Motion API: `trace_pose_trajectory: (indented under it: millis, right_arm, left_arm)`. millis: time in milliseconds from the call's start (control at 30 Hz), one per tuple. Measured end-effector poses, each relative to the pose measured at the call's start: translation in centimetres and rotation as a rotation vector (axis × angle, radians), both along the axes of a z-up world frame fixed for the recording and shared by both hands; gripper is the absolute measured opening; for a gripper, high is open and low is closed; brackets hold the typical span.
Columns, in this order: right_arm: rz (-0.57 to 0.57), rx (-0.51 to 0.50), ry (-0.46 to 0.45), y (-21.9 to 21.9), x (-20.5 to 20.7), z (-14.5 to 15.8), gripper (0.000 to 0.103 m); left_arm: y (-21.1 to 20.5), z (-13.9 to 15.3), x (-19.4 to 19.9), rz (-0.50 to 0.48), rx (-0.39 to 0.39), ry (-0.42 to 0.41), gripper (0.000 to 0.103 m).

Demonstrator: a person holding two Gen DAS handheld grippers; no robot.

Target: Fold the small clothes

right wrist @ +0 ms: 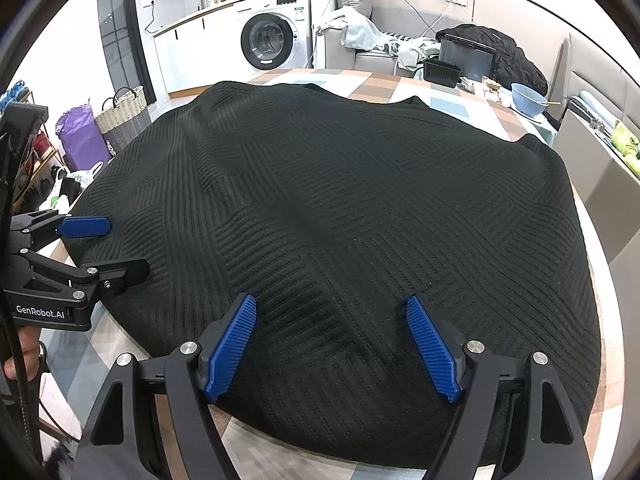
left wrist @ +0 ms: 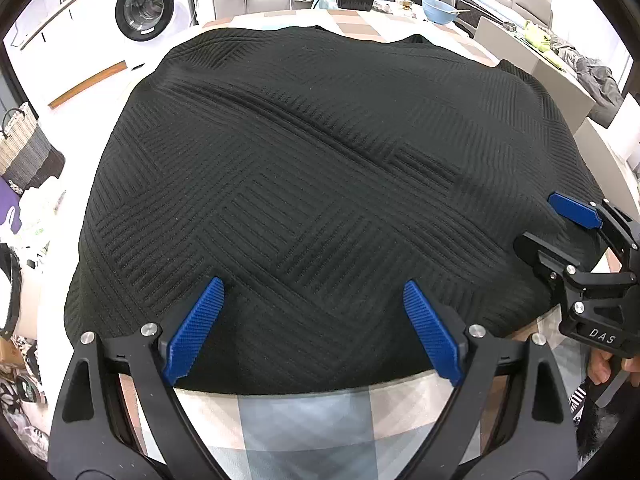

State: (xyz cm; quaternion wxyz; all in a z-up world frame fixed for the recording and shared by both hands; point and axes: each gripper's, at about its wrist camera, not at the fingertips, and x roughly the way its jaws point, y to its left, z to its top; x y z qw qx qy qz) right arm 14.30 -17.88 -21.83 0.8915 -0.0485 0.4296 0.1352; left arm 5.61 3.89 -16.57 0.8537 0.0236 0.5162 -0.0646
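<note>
A black ribbed knit garment [left wrist: 312,168] lies spread flat over the checked tablecloth [left wrist: 304,420] and fills most of both views [right wrist: 340,220]. My left gripper [left wrist: 314,286] is open and empty, its blue fingers over the garment's near hem. My right gripper [right wrist: 332,302] is open and empty, also over the near hem. The right gripper shows at the right edge of the left wrist view [left wrist: 560,220]. The left gripper shows at the left edge of the right wrist view [right wrist: 112,240].
A blue bowl [right wrist: 528,98] and a black tray [right wrist: 442,72] stand at the table's far end. A washing machine [right wrist: 276,40], a woven basket [right wrist: 122,118] and a sofa with clothes [right wrist: 360,36] are beyond the table.
</note>
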Motion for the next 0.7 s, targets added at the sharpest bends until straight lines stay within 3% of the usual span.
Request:
trace_pose_trajectory:
  millis: [700]
  right_arm:
    - [0.007,-0.007,0.006,0.12,-0.18,0.03,0.081]
  left_arm:
    - [0.27,-0.43,-0.27,0.006,0.014,0.018,0.102]
